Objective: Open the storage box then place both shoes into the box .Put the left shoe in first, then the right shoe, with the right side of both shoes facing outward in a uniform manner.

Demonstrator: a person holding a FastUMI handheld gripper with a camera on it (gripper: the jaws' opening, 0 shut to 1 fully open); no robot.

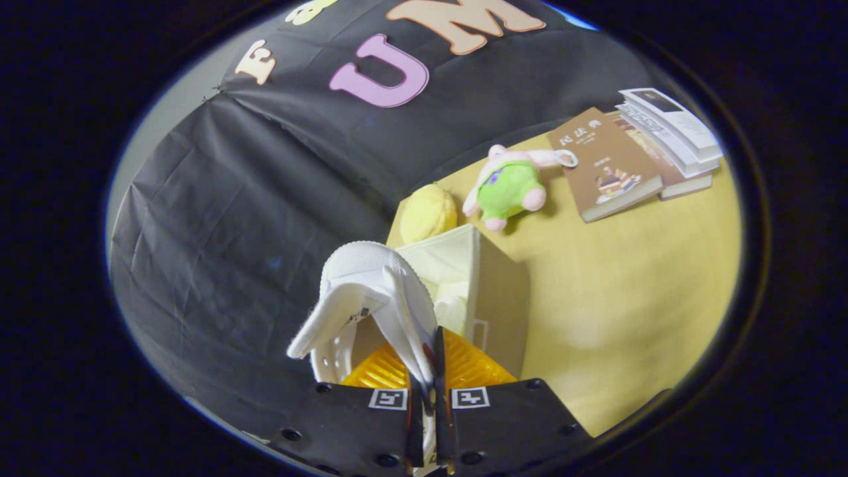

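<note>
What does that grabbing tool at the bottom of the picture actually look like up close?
The gripper has two flat, blocky black carriages side by side, each dotted with round screw holes. Each carries a small square black-and-white marker tag near the inner edge. Two thin, ribbed fingers stick forward from between them, close together.

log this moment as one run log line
gripper: shut on white shoe | shoe: lifted, just ahead of fingers, over storage box | box: open | table: plush toy, books beyond box

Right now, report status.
Gripper shut on white shoe, held above open storage box. Something white already inside. Plush toy, books beyond, clear of box.
</note>
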